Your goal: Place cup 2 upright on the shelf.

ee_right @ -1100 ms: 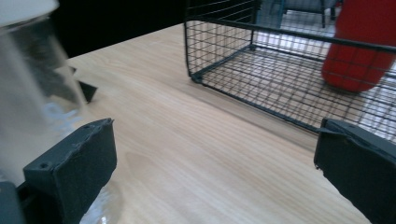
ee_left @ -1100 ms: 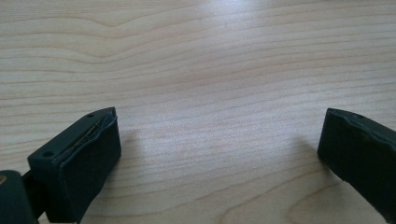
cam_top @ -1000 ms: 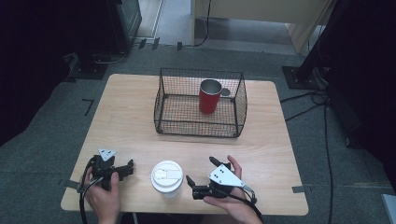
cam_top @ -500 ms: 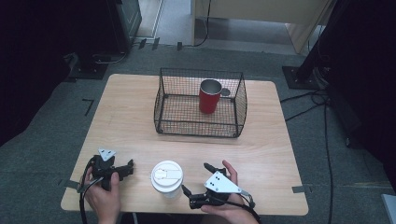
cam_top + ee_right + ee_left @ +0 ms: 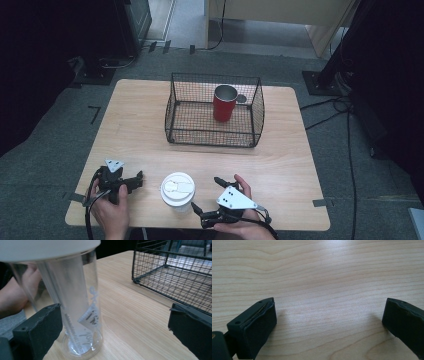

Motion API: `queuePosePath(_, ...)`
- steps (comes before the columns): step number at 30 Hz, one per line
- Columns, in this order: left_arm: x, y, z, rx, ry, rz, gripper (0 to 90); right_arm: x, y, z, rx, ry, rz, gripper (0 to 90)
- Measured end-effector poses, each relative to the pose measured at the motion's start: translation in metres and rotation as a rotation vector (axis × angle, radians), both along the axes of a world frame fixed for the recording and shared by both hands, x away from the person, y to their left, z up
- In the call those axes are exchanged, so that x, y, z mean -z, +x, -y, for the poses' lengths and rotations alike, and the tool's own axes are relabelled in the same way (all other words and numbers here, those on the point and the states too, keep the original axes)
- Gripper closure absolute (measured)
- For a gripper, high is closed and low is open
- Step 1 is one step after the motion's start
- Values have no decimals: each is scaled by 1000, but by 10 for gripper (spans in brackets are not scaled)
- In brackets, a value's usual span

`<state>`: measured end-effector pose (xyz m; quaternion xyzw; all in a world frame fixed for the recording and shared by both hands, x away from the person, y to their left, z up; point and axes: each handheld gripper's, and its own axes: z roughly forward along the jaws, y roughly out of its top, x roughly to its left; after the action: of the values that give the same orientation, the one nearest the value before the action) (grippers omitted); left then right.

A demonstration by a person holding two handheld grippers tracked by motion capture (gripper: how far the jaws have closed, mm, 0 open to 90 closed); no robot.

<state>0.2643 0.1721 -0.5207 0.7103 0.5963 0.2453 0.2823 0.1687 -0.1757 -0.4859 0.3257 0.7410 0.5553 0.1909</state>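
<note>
At the front edge of the light wooden desk (image 5: 135, 130), the left gripper (image 5: 131, 182) rests in the person's left hand near the front left corner, its jaws wide apart over bare wood and holding nothing, pointed right toward the clear plastic cup with a white lid (image 5: 177, 190). That cup stands upright near the middle of the front edge, between the two tools. The right gripper (image 5: 207, 196), held low in the right hand (image 5: 240, 220) with the wrist turned so its jaws aim left at the cup, is spread open and not yet clamped; in the right gripper view one jaw sits just beside the cup (image 5: 75, 302) wall while the other stands well off it. Judged from here, the danger is a lopsided close: the near jaw could reach the thin wall first and shove or tip the light, tall cup toward the desk's front edge, or a hard squeeze could buckle it and pop the lid. Farther back, toward the rear edge, a black wire basket (image 5: 172, 107) holds an upright red metal mug (image 5: 223, 104).
</note>
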Motion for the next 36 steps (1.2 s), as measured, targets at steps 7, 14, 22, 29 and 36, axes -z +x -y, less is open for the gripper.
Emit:
queuePosePath(7,0,0,0,0,-1,-1,0,-3,-3,-3,-36,-1,1,0)
queuePosePath(14,0,0,0,0,0,-1,0,-8,-4,-12,-95,2,22,12)
queuePosePath(22,0,0,0,-1,-1,-1,0,-14,-1,-22,-161,9,55,46)
queuePosePath(29,0,0,0,-1,-1,-1,0,-16,2,-34,-191,8,73,77)
queuePosePath(36,0,0,0,-1,-1,0,0,-17,7,-45,-198,19,75,97)
